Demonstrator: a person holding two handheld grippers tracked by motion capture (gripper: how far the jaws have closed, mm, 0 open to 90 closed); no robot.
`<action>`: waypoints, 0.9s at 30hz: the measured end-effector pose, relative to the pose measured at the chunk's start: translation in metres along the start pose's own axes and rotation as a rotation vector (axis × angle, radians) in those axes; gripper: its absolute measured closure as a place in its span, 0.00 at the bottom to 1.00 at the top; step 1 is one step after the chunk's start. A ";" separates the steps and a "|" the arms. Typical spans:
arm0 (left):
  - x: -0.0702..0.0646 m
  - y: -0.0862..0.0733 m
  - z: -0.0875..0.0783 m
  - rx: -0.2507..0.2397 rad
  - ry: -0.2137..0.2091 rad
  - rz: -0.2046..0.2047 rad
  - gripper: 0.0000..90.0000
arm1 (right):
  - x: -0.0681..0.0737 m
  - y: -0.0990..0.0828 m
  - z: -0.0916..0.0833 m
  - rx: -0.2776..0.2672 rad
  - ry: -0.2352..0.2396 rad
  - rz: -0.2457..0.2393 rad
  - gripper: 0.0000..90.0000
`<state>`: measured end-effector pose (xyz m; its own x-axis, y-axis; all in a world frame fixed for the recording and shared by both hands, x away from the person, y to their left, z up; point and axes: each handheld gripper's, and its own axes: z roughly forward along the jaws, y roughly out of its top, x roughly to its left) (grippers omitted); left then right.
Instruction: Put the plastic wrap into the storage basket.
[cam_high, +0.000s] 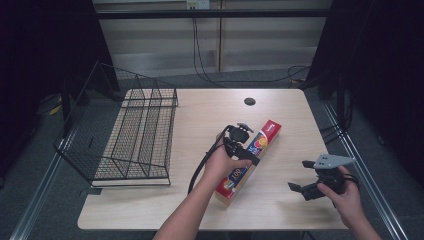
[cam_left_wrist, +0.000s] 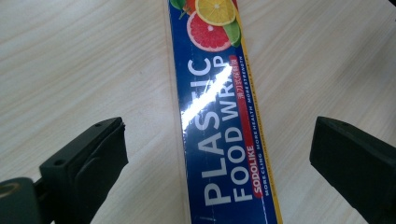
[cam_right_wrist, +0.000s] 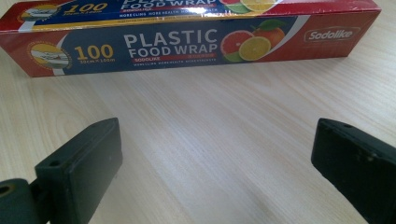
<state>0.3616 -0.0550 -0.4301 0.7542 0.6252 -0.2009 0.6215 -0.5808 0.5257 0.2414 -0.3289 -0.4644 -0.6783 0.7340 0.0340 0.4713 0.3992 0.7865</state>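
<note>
A long red and blue box of plastic food wrap (cam_high: 250, 160) lies slantwise on the wooden table (cam_high: 200, 115). My left gripper (cam_high: 243, 146) hovers right over the box's middle, open, one jaw on each side of the box (cam_left_wrist: 219, 121) without touching it. My right gripper (cam_high: 301, 176) stands open near the table's front right, a short way right of the box, nothing between its jaws. In the right gripper view the box (cam_right_wrist: 187, 39) lies across the top, its printed side facing me.
A black wire basket (cam_high: 132, 135) stands on the table's left part, reaching past the left edge. A dark round hole (cam_high: 249, 101) sits near the back edge. Bare wood lies between the box and the right gripper (cam_right_wrist: 219, 140).
</note>
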 end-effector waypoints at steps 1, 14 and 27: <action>0.001 0.000 0.004 0.023 0.020 0.010 0.07 | 0.000 0.000 0.000 -0.004 0.002 0.000 0.02; 0.002 0.001 0.019 0.043 0.035 -0.005 0.14 | -0.001 0.000 -0.002 -0.010 -0.004 0.002 0.02; -0.004 0.003 0.033 0.064 0.051 -0.019 0.24 | 0.000 0.001 -0.002 -0.013 -0.001 0.001 0.02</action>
<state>0.3678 -0.0767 -0.4549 0.7311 0.6614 -0.1674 0.6494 -0.5994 0.4680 0.2408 -0.3297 -0.4628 -0.6770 0.7352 0.0341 0.4646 0.3910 0.7945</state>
